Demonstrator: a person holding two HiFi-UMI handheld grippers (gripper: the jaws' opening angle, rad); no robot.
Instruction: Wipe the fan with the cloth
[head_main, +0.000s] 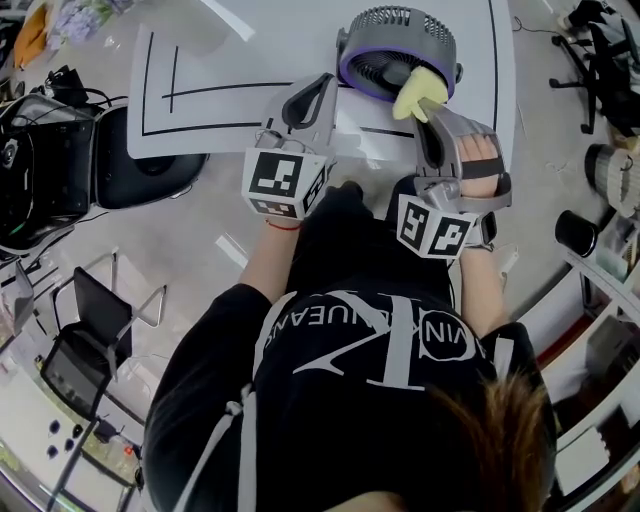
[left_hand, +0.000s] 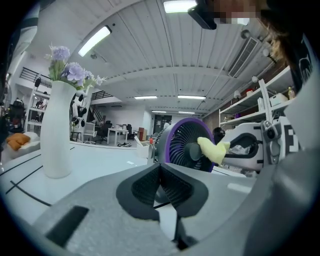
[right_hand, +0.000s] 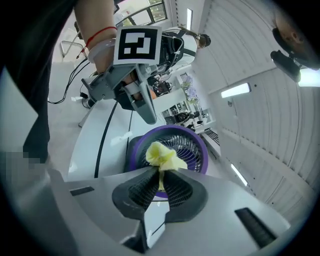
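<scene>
Where the white worktop (head_main: 290, 45) carries a white vase (left_hand: 56, 131) of lilac flowers at the far left, the left tongs (head_main: 322, 88) hover with jaws pressed together on nothing, just left of the purple-rimmed fan (head_main: 385, 40). The yellow cloth (head_main: 418, 92) lies bunched against the fan's front grille. The right tongs (head_main: 428, 112) pinch the cloth's near end, directly behind it.

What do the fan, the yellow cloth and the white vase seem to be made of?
The fan: likely plastic, matte grey grille, smooth purple ring. The cloth: soft fabric, bunched in folds. The vase: perhaps ceramic, smooth matte white; not certain.
</scene>
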